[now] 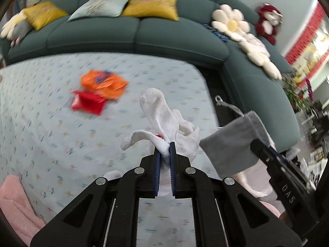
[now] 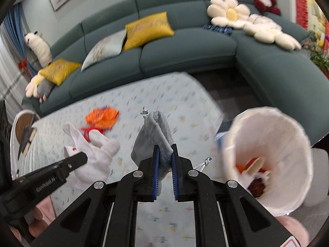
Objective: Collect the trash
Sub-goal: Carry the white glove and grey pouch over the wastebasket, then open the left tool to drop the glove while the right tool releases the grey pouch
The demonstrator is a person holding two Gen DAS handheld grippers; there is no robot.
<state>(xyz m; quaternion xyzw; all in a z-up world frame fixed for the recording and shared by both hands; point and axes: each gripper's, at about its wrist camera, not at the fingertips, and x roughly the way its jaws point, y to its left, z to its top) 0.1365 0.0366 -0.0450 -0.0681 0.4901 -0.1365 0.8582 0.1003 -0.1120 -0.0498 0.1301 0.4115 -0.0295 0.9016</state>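
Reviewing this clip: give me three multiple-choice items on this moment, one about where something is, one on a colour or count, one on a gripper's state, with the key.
1. Where do the orange wrappers lie?
A. on the patterned tablecloth
B. on the sofa
C. in the bin

2. How many yellow cushions are on the green sofa?
A. one
B. two
C. four

3. What is the left gripper doing?
A. open over the table
B. shut on nothing
C. shut on a white cloth

Key: 1 A, they rest on the cloth beside a red packet; 2 B, two cushions show; 3 C, the cloth is pinched between its blue pads, while the right gripper clamps a grey pouch.
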